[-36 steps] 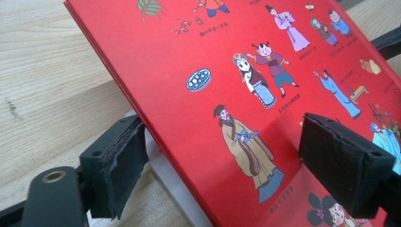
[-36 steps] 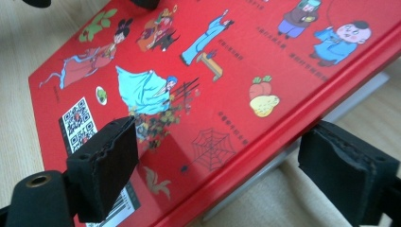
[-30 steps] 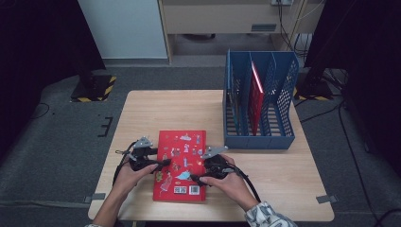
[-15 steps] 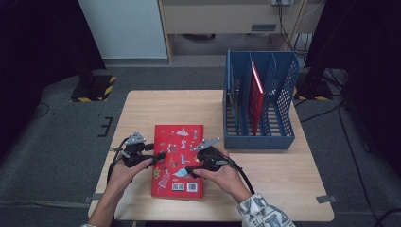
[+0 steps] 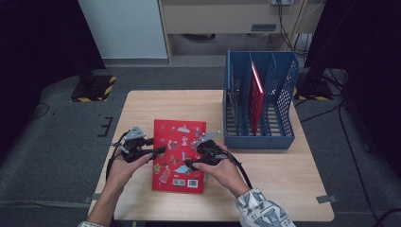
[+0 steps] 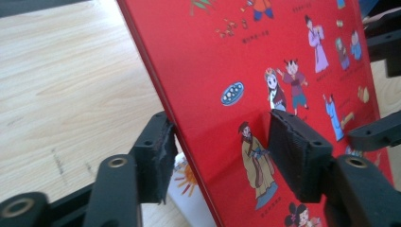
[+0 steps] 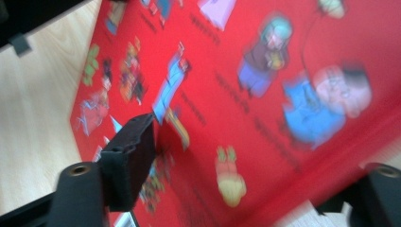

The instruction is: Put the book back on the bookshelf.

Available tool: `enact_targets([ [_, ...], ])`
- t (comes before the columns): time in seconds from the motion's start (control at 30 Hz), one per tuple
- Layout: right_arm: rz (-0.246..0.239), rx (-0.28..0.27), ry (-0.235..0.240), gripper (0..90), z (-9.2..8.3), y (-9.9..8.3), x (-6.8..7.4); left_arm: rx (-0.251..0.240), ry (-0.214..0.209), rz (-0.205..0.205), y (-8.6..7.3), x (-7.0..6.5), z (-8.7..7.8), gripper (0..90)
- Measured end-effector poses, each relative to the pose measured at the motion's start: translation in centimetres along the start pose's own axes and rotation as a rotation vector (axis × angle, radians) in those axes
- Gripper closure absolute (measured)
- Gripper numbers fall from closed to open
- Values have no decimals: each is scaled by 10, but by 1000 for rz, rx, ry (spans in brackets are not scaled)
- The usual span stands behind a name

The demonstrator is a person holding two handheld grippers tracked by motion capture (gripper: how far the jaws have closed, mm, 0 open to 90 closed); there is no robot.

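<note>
Book (image 5: 178, 153) between both grippers' jaws

In the right gripper view we are seeing the red book (image 7: 265, 94) heavily blurred, its cover figures smeared and its lettering unreadable, and the frame is cutting off its far part. In the left gripper view the picture's edges are cropping the book too, and the cover is hiding the table behind it. In the high view the tiny codes near its near edge are staying too small to read.
</note>
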State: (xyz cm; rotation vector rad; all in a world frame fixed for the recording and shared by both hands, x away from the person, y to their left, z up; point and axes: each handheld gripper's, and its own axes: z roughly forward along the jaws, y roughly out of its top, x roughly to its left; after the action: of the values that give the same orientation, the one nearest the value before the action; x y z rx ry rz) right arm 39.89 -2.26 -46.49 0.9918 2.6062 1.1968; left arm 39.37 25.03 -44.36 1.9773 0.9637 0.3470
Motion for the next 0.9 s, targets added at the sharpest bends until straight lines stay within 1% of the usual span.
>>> enact_targets([
  [0.1, 0, -10, -7, 307, -3, 3, -3, -10, 5, 3, 2, -1, 0, 435],
  [0.27, 12, -13, -13, 317, -5, 6, -5, -8, 16, 12, 7, -2, -1, 440],
  [0.3, 8, -18, -15, 322, -6, 7, -6, -7, 17, 13, 7, -2, -1, 442],
  [0.43, 17, -25, -11, 348, -8, 10, -6, -7, 21, 14, 11, -2, -5, 461],
  [0.63, 24, -24, -5, 360, -9, 12, -7, -12, 14, 4, 10, 0, -5, 468],
  [0.77, 18, -24, 0, 369, -10, 13, -7, -16, 7, -2, 9, 2, -6, 468],
  [0.9, 17, -23, 2, 372, -9, 15, -7, -17, 10, 2, 8, 3, -7, 467],
])
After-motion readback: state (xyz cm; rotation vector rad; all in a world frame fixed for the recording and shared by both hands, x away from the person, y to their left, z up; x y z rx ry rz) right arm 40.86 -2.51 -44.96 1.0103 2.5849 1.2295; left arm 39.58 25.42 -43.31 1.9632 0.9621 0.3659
